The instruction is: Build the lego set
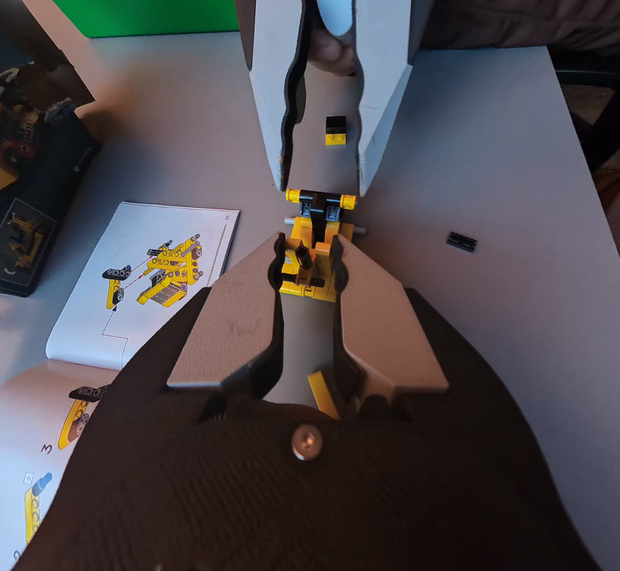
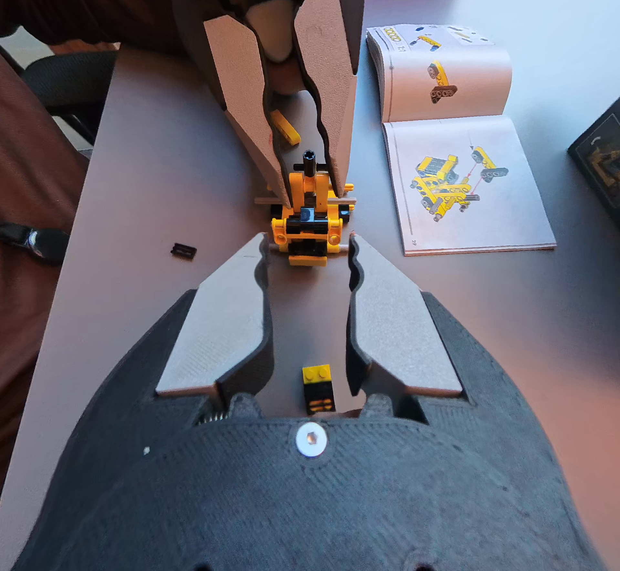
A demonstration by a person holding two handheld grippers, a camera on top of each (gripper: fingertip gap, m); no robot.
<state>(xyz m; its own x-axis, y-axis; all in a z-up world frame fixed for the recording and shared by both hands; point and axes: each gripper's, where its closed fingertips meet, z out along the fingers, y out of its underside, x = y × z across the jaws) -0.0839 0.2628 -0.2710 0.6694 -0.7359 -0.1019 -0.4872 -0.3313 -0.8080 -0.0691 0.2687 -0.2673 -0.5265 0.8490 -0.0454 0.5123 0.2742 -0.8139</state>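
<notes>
Left gripper [image 1: 307,246] jaws closed on the yellow-and-black model [image 1: 315,252], clamping its upright yellow part from both sides; a black pin [image 2: 308,160] sticks up between the fingers. A loose yellow beam [image 1: 322,393] lies under this gripper, near its base. Model stands on the grey bench [image 1: 469,320], mid-surface. Right gripper [image 2: 308,242] faces it from the opposite side — jaws wide, tips flanking the model's far end, not clearly touching. A small yellow-and-black block [image 2: 318,387] lies between the right fingers, near their base. A flat black piece [image 1: 461,242] lies apart on the bench. Open manual [image 1: 151,279] beside the model; dark box [image 1: 30,219] beyond it — at the bench edge.
</notes>
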